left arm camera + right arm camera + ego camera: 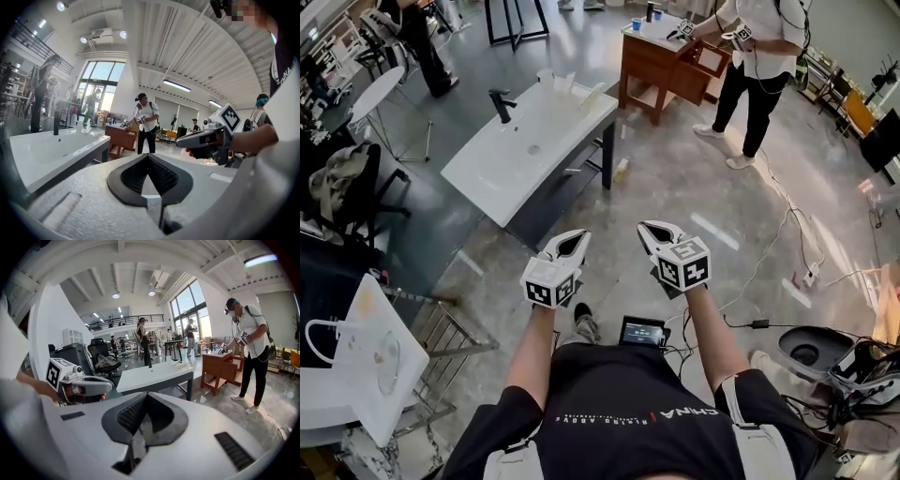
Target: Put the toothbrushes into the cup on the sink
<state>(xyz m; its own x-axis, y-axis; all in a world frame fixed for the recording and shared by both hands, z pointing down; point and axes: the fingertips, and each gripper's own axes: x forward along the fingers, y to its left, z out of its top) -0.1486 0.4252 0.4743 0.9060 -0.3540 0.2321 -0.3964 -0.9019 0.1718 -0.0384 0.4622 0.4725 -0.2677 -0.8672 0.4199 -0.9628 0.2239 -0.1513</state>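
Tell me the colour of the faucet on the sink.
The faucet is black; the head view shows it best.

My head view is evenly bright, with soft glare on the polished floor (pixel 694 187), the white sink (pixel 525 141) nearly washed out, and only a dull shadow under its near edge. Both gripper views bulge fisheye-style inside black corners. They are lit by tall windows (pixel 101 91) that blow out to white and by ceiling lamps (pixel 177 85), and whatever sits closest to the lens looks soft and grainy.
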